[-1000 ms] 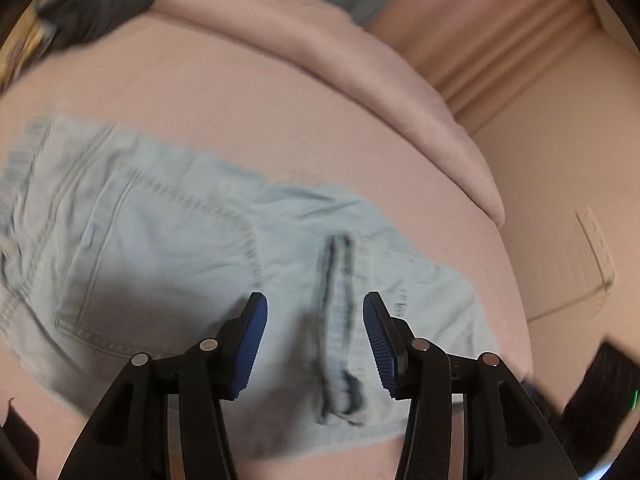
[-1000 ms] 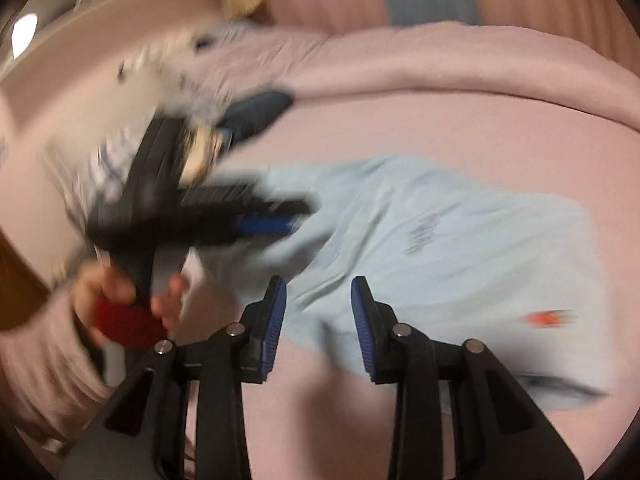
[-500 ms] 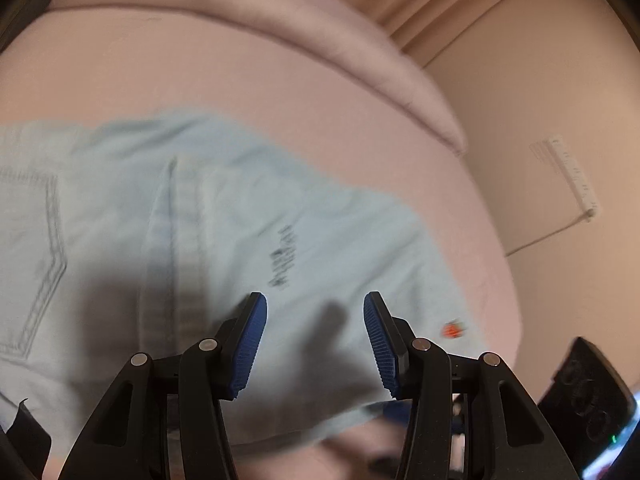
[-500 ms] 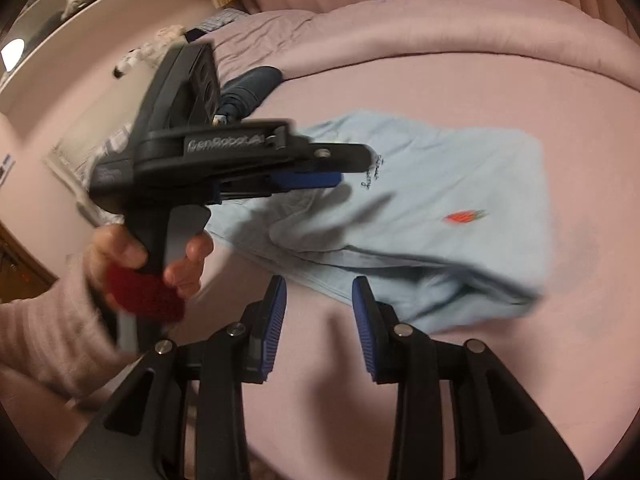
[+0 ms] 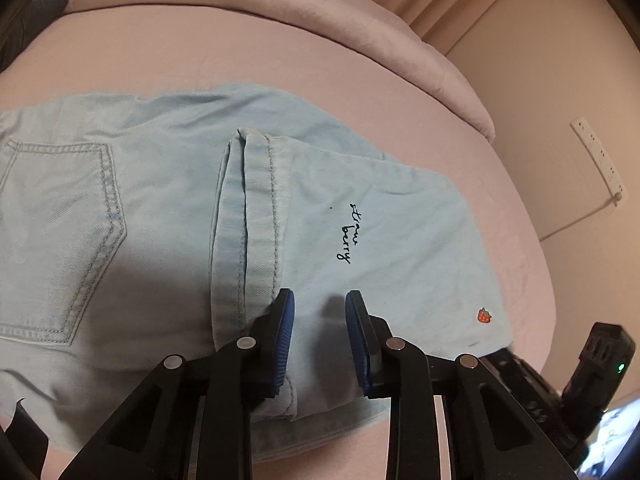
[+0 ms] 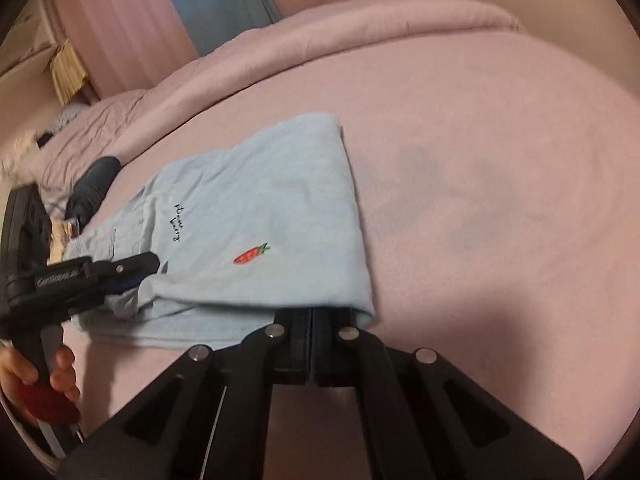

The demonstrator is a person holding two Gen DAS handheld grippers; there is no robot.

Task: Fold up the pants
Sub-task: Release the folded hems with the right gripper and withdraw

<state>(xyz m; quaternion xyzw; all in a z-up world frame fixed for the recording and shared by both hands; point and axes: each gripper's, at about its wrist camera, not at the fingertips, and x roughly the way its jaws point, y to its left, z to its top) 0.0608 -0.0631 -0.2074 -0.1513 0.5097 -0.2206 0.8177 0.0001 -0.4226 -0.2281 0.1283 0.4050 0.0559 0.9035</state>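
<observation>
Light blue denim pants (image 5: 168, 208) lie folded on a pink bed, a leg with the script "strawberry" and a small red strawberry (image 5: 484, 315) laid over the seat with its back pocket. My left gripper (image 5: 318, 320) is open just above the near edge of the folded leg. The pants also show in the right wrist view (image 6: 272, 216). My right gripper (image 6: 311, 316) is shut on the near folded edge of the pants. The left gripper shows there at the left (image 6: 132, 272), held by a hand.
A pink duvet (image 5: 280, 4) is bunched along the far side of the bed (image 6: 500, 184). A dark garment (image 6: 92, 188) lies at the far left. A beige wall (image 5: 560, 120) stands to the right. The right gripper's body (image 5: 592, 364) shows at lower right.
The right gripper has moved in to the near folded edge and shut on it. The left gripper has narrowed its opening and come lower over the folded leg.
</observation>
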